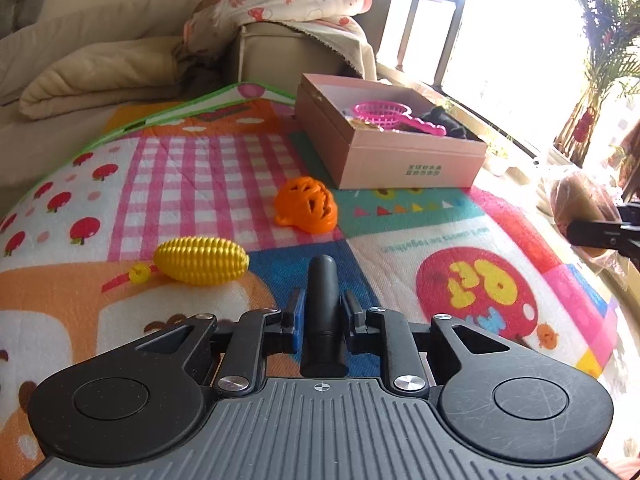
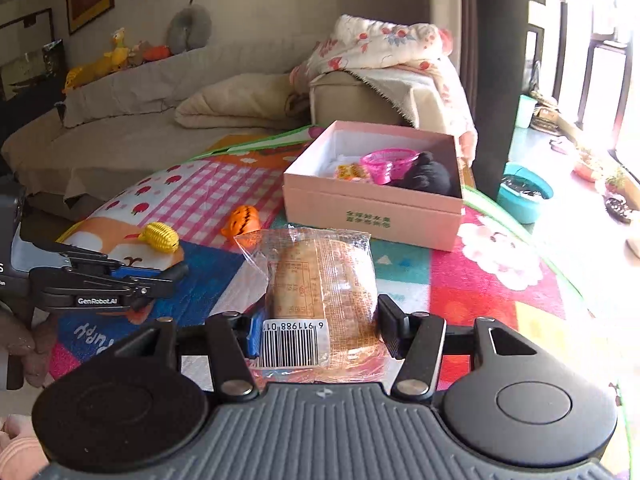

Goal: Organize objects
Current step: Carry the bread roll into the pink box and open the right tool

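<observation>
Gripping black cylinder (image 1: 323, 312), left tool (image 1: 323, 314), right tool (image 2: 320, 320) clamping bread packet (image 2: 320, 292)

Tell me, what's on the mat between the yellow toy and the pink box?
The orange ball lies between the yellow toy and pink box in the left wrist view.

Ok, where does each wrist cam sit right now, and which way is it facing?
Left wrist: low over the play mat, facing the pink box; its left gripper clamps a black cylinder.
Right wrist: slightly farther back, also facing the box; its right gripper holds a wrapped pastry, and the left gripper shows at the left edge.
Shared: box, yellow corn toy, orange toy, sofa.
</observation>
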The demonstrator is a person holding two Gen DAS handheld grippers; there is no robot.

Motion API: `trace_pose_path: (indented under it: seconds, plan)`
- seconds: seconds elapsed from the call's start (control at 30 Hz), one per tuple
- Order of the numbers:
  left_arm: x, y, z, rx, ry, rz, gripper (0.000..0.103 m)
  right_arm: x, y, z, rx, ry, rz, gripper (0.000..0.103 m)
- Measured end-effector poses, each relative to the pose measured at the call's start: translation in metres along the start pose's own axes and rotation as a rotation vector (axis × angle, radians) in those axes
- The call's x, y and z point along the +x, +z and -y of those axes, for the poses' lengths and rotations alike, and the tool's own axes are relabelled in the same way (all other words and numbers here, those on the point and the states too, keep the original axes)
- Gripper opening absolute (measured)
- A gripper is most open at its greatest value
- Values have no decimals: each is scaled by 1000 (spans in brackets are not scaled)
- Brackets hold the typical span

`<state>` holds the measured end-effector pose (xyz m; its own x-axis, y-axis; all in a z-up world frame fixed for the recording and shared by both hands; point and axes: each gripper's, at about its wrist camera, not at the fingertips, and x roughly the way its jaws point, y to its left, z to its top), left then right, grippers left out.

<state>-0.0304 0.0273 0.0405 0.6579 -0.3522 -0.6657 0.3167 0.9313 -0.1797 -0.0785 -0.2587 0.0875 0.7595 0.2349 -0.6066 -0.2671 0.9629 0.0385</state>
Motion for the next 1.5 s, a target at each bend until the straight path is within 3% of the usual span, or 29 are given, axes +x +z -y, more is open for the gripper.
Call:
trace_pose_path:
  seconds: [0.27,0.37,0.5,0.6,0.7,0.93,1.07,1.13,1.2,1.23,1.37,1.5]
  plan:
    - [-11,120,35,-12,-123,205,22,0,-1,37,94,-24,45,54]
    - [12,161,47,-50,-109,260,22,5,-5,40,113,-21,34,54]
    - [60,185,46,-135,-155,256,22,7,-10,43,117,-39,18,54]
    - [88,180,41,-158,-141,246,22,6,-13,44,111,-59,10,54]
    - [97,170,29,-232,-191,225,22,9,-12,46,109,-73,4,54]
    - [68,123,7,-187,-164,211,22,18,4,40,97,-52,8,54]
    - [55,82,0,-178,-185,143,22,31,22,36,64,-50,-12,54]
    - [49,67,-2,-178,-178,121,22,36,25,34,45,-44,-37,58]
    - [44,53,-1,-157,-179,100,22,39,22,26,-10,-44,-50,77]
    - [42,48,1,-141,-183,89,22,41,18,20,-46,-48,-59,80]
    - [38,29,4,-107,-218,43,22,58,-2,8,-159,-97,-131,81]
    - [38,18,-3,-143,-219,40,22,81,-9,26,-68,-97,-236,78]
